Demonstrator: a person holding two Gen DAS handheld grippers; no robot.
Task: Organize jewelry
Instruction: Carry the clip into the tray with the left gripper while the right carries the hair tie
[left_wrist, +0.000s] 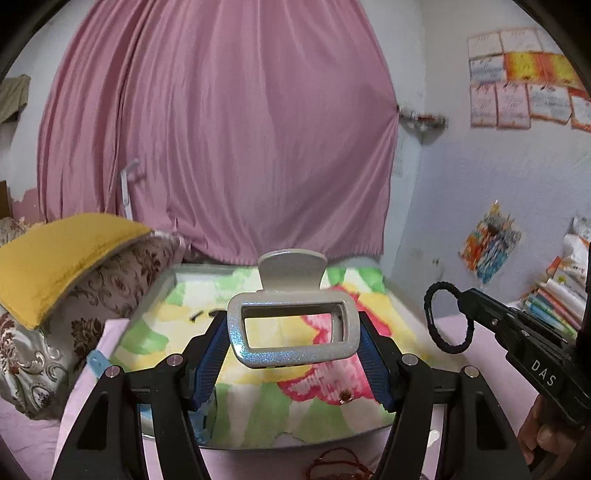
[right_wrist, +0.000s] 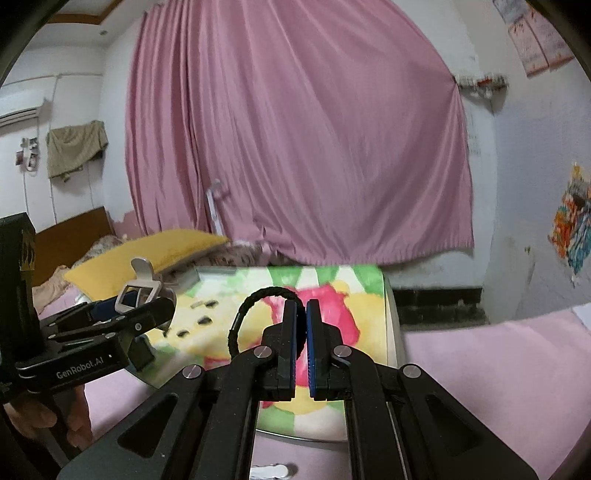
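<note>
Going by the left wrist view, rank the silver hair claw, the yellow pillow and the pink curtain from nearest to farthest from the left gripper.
1. Silver hair claw: clamped in the left gripper.
2. Yellow pillow: left, on the bed.
3. Pink curtain: on the far wall.

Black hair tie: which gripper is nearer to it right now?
Right. The right gripper has its jaws shut on the black hair tie; the left gripper holds the silver hair claw, off to its left.

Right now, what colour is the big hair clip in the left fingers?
Sparkly silver hair clip, with a bluish glitter sheen; it shows best in the left wrist view.
</note>
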